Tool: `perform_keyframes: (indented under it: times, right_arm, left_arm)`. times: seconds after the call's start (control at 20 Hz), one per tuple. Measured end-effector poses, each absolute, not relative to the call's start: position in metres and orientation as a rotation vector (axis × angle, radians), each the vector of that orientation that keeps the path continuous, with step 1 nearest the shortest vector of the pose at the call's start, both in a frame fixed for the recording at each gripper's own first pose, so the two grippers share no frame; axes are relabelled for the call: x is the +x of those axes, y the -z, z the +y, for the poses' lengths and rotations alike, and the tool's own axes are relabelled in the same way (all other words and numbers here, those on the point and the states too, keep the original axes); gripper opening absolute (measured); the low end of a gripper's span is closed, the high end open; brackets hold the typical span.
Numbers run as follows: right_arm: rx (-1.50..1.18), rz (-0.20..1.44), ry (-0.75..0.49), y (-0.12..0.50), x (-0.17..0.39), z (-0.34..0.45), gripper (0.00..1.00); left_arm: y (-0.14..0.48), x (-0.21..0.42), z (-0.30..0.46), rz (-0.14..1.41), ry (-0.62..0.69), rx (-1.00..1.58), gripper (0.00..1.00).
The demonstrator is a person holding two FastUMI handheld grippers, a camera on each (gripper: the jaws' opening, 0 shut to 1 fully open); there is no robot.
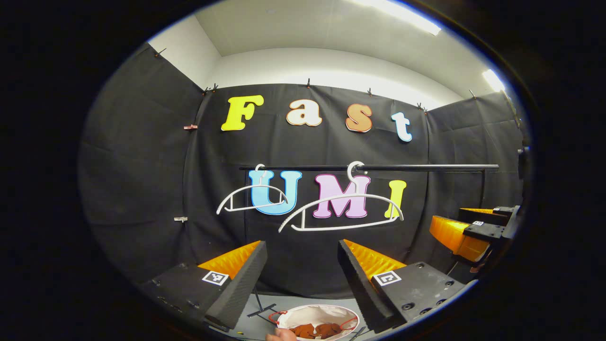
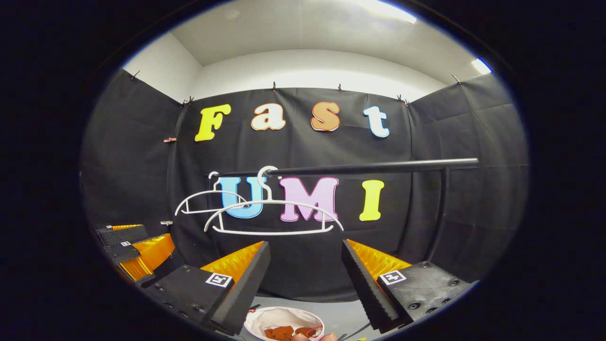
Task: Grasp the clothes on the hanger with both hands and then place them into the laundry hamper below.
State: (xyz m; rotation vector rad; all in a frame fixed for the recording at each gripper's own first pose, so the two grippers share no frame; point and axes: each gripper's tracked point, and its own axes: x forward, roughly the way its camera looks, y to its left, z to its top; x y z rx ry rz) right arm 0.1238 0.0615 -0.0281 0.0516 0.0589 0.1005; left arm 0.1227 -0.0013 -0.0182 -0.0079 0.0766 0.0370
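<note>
Two bare white hangers hang on a black rail in front of the booth wall. Low in the left gripper view a round white hamper holds rust-brown clothes. My left gripper is open and empty, well above the hamper. The right gripper view has the same hangers, the rail, the hamper and the clothes. My right gripper is also open and empty. Each gripper appears at the side of the other's view.
A black upright post carries the rail's right end. Black stand legs lie on the grey floor beside the hamper. Part of a hand shows at the hamper's near rim.
</note>
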Motion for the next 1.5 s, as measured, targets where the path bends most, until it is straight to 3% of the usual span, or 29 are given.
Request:
perform_keyframes:
  times: [0.05, 0.35, 0.4, 0.45, 1.1, 1.15, 1.2, 1.5]
  right_arm:
    - [0.048, 0.052, -0.106, 0.027, 0.125, 0.06, 0.97]
    - [0.051, 0.067, -0.127, 0.035, 0.12, 0.061, 1.0]
    - [0.049, 0.069, -0.128, 0.036, 0.121, 0.061, 0.93]
    - [0.046, 0.068, -0.13, 0.036, 0.12, 0.061, 0.97]
    - [0.034, 0.058, -0.119, 0.035, 0.127, 0.06, 0.96]
    - [0.034, 0.064, -0.117, 0.037, 0.128, 0.059, 1.0]
    - [0.035, 0.066, -0.116, 0.037, 0.128, 0.059, 0.96]
    - [0.034, 0.061, -0.108, 0.036, 0.129, 0.057, 0.96]
  left_arm:
    - [0.016, 0.121, -0.004, 0.077, -0.045, 0.001, 0.92]
    - [0.01, 0.111, -0.016, 0.059, -0.069, 0.019, 0.95]
    - [0.011, 0.115, -0.016, 0.064, -0.065, 0.013, 0.92]
    - [0.01, 0.117, -0.018, 0.064, -0.063, 0.011, 0.95]
    - [0.016, 0.134, -0.029, 0.08, -0.048, 0.031, 0.95]
    - [0.015, 0.133, -0.029, 0.078, -0.047, 0.028, 0.95]
    - [0.016, 0.133, -0.029, 0.078, -0.045, 0.024, 0.95]
    - [0.017, 0.129, -0.03, 0.08, -0.045, 0.027, 0.95]
